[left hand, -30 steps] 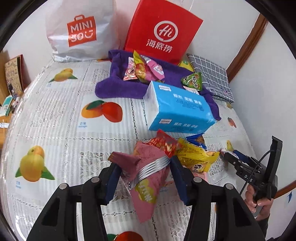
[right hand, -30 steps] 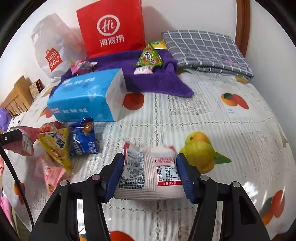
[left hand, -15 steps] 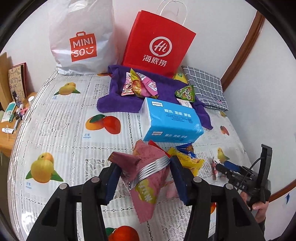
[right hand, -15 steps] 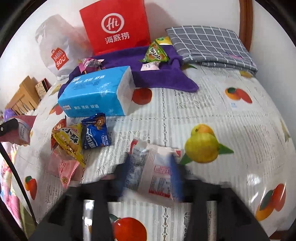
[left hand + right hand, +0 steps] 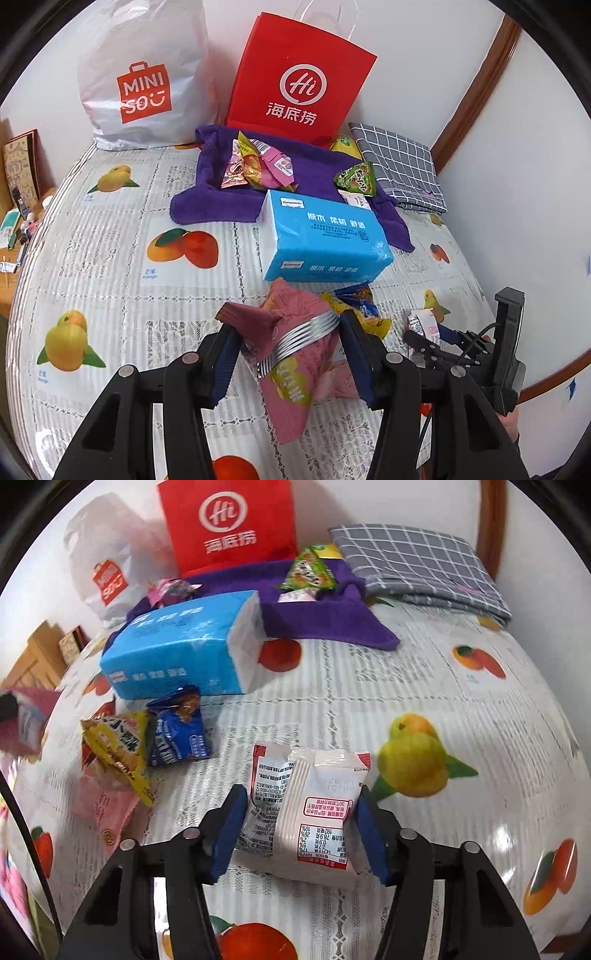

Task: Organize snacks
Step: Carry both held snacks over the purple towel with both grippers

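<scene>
My left gripper [image 5: 286,343] is shut on a pink snack packet [image 5: 291,373] with silver stripes and holds it above the tablecloth. In the right wrist view a white snack packet [image 5: 314,812] with red-framed print sits between the blue pads of my right gripper [image 5: 301,801]. Its jaws are closing and both pads press the packet's sides. The left wrist view shows the right gripper [image 5: 424,334] low at the right, with that white packet [image 5: 421,319] at its tip. A yellow packet [image 5: 114,749], a blue packet [image 5: 177,734] and a pale pink packet [image 5: 107,805] lie together on the table.
A blue tissue pack [image 5: 321,240] lies mid-table. Behind it a purple towel [image 5: 221,199] carries several snacks, among them a green packet [image 5: 356,179]. A red paper bag [image 5: 299,85] and a white plastic bag [image 5: 144,81] stand at the wall, a grey checked cloth [image 5: 399,162] beside them.
The left gripper has risen and drawn back with the pink packet. The right gripper's fingers blurred half a second ago and now clamp the white packet again, further back on it.
</scene>
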`<act>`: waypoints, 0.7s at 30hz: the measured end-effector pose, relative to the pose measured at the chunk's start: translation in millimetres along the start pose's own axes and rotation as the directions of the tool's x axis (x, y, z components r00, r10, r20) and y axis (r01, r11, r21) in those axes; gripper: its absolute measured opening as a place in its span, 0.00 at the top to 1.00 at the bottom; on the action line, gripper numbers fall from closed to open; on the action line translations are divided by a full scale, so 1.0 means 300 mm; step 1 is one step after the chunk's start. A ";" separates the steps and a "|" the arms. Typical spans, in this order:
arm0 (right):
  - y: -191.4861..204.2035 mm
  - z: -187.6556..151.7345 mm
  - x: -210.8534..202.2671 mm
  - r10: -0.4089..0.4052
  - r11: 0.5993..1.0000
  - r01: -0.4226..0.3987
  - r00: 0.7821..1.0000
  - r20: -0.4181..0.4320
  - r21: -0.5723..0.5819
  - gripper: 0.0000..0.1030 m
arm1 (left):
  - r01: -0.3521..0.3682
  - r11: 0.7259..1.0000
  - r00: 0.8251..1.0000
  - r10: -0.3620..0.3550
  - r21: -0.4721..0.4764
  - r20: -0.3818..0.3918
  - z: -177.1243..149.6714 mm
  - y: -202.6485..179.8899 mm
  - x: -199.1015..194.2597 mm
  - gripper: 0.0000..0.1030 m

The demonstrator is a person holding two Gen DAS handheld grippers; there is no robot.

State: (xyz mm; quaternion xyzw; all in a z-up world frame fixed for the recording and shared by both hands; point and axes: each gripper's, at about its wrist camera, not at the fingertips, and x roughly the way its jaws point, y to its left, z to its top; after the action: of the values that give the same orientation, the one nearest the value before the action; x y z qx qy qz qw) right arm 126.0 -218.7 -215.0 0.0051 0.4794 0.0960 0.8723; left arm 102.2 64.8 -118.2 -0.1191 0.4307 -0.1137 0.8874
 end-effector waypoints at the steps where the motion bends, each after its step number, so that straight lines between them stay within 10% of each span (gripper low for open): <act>1: 0.002 0.003 -0.004 0.003 1.000 -0.003 1.000 0.002 -0.003 0.46 | 0.001 1.000 1.000 -0.001 0.001 0.000 0.005 -0.003 0.002 0.51; 21: 0.006 0.321 -0.172 0.062 0.998 -0.064 0.986 0.156 0.005 0.47 | 0.042 0.996 0.999 -0.044 0.073 0.023 0.217 -0.124 0.057 0.51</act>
State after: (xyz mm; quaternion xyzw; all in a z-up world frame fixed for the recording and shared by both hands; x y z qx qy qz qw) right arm 179.5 -217.8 -119.7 0.0321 0.4097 0.1205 0.9037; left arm 160.4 31.8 -80.0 -0.0976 0.4126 -0.1467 0.8937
